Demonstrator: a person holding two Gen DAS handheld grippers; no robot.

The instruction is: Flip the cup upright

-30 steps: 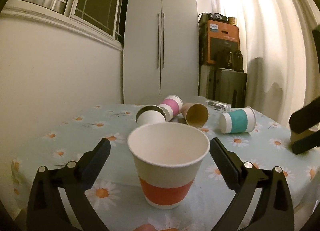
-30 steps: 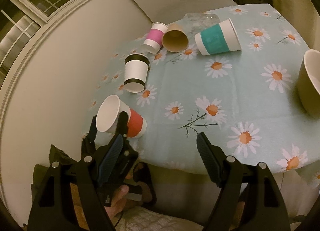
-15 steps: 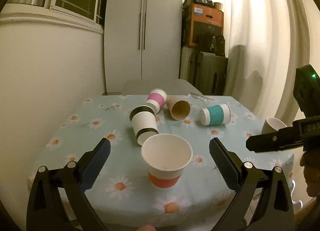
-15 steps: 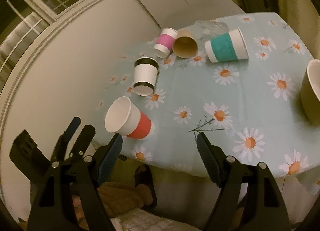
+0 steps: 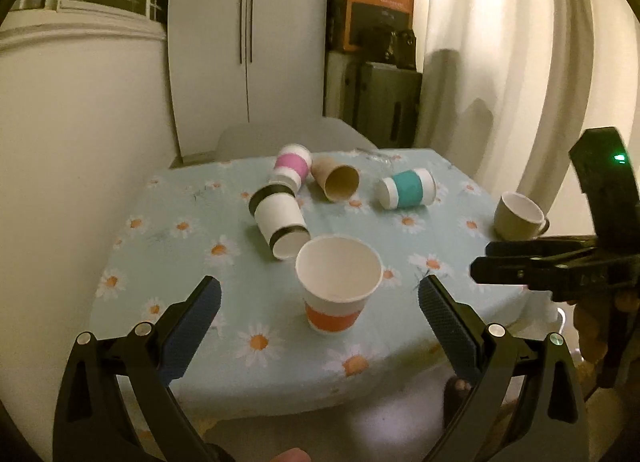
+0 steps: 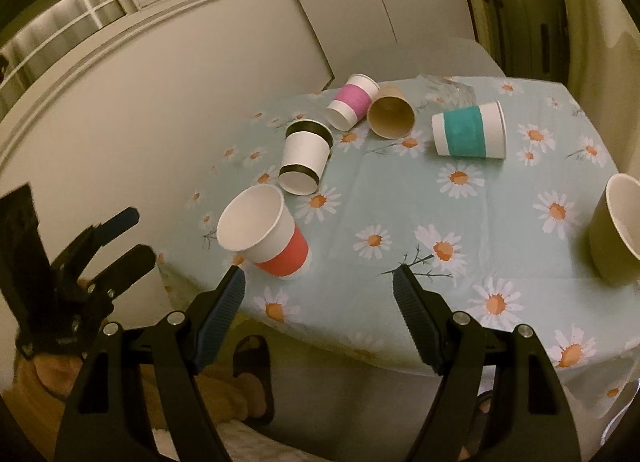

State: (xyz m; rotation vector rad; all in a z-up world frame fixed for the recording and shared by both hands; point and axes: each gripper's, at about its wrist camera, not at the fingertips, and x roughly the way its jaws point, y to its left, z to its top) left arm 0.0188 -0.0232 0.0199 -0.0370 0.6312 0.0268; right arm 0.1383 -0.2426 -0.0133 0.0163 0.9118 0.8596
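Observation:
A white paper cup with a red band (image 5: 338, 288) stands upright near the front edge of the table; it also shows in the right wrist view (image 6: 266, 236). My left gripper (image 5: 316, 326) is open and empty, pulled back from the cup. My right gripper (image 6: 320, 302) is open and empty, off the table's front edge. Several cups lie on their sides: a black-banded one (image 5: 280, 219), a pink one (image 5: 292, 165), a plain brown one (image 5: 336, 181) and a teal one (image 5: 408, 191).
The table has a light blue daisy cloth (image 5: 192, 229). An olive mug (image 5: 518, 217) stands upright at the right edge. A clear glass (image 6: 450, 91) lies at the back. A wall is at the left, a white cupboard (image 5: 248, 41) behind.
My left gripper has drawn back and up from the red-banded cup, which stays upright on the table. My right gripper has shifted slightly; both stay open.

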